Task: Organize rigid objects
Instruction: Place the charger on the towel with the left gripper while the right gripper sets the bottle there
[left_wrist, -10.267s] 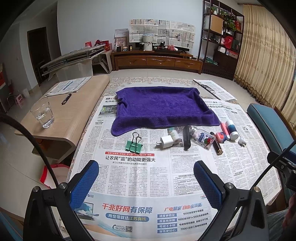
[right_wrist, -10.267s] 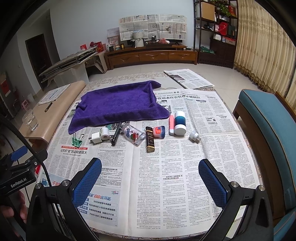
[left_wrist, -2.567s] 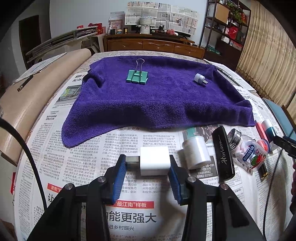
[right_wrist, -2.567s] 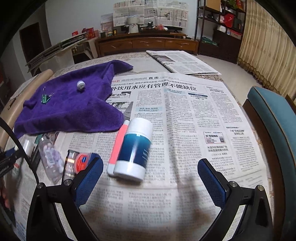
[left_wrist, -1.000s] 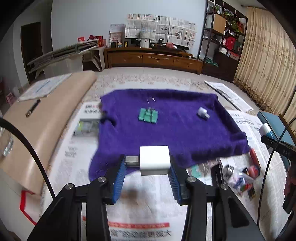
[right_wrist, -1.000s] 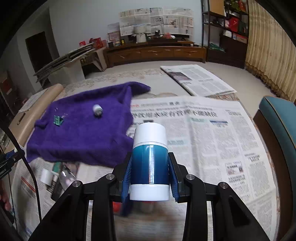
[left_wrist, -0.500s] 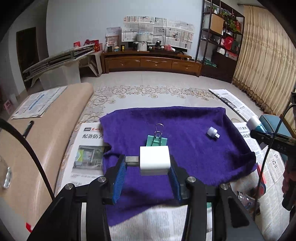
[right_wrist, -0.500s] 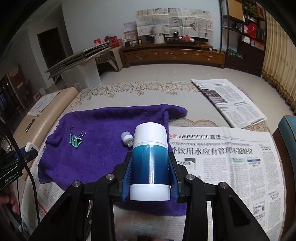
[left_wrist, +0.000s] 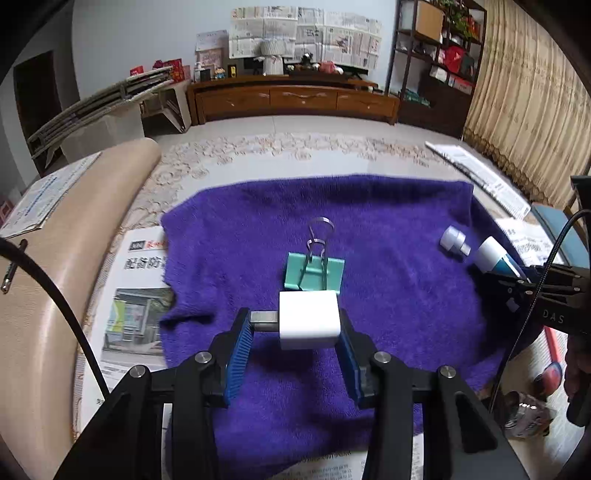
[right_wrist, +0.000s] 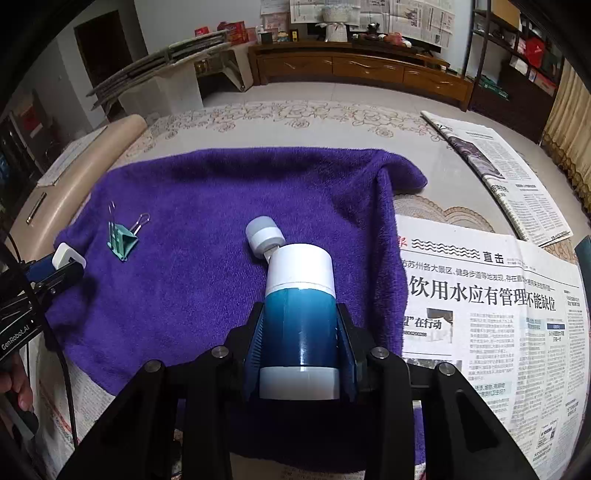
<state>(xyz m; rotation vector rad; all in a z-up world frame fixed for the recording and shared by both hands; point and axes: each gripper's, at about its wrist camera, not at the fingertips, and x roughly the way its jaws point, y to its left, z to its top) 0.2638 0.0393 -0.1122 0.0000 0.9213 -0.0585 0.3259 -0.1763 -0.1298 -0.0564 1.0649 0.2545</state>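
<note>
My left gripper (left_wrist: 293, 334) is shut on a white charger plug (left_wrist: 308, 320) and holds it over the purple towel (left_wrist: 388, 288), just in front of the green binder clip (left_wrist: 314, 271). My right gripper (right_wrist: 299, 338) is shut on a blue bottle with a white cap (right_wrist: 299, 314) over the towel's (right_wrist: 192, 280) right part, right behind a small white adapter (right_wrist: 263, 234). The clip (right_wrist: 121, 239) lies on the towel's left side. The adapter (left_wrist: 453, 240) and the held bottle (left_wrist: 495, 256) also show in the left wrist view.
Newspapers (right_wrist: 491, 306) cover the table around the towel. A clear bottle (left_wrist: 526, 415) and a small red item (left_wrist: 550, 373) lie on the paper at the right. A beige bench (left_wrist: 44, 295) with a pen stands at the left. A folded newspaper (right_wrist: 502, 173) lies at the back right.
Both grippers have moved forward and lower over the towel with their objects still held. The charger is now close behind the binder clip, the bottle close behind the adapter.
</note>
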